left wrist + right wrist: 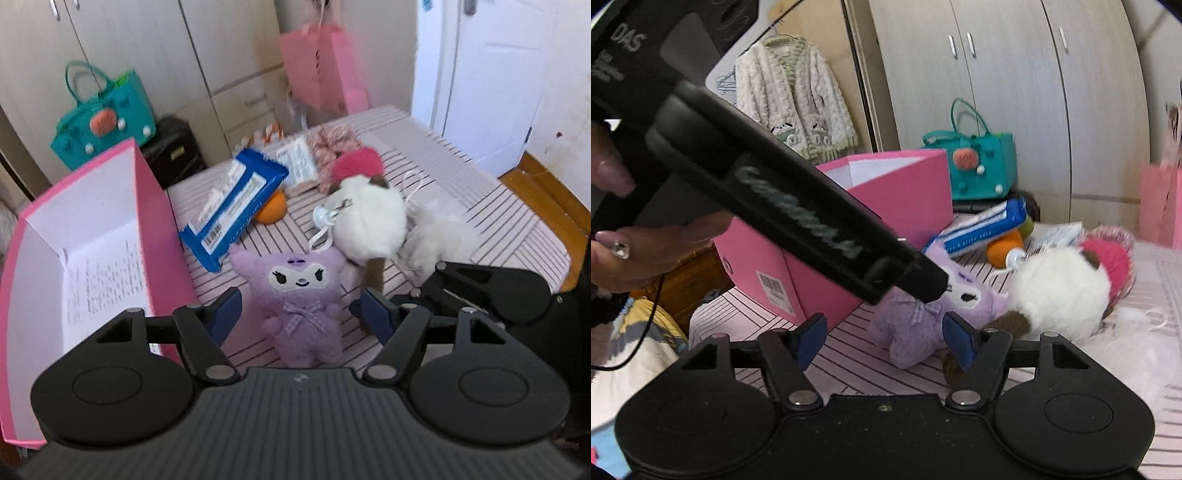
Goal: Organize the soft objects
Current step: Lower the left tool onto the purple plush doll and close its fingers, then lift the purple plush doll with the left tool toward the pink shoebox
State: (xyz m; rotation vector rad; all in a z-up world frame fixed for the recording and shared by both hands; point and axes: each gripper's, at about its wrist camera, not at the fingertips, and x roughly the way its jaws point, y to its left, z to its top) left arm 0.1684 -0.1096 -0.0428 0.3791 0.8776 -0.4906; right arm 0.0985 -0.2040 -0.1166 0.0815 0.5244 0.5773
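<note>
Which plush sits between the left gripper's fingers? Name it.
The purple plush, with the bow. The white plush with the pink hat lies farther off, beyond the left gripper.

The orange ball (272, 210) lies half hidden under the blue packet (236, 206). In the right wrist view, the left hand-held gripper (798, 221) covers the purple plush's (923, 328) face.
</note>
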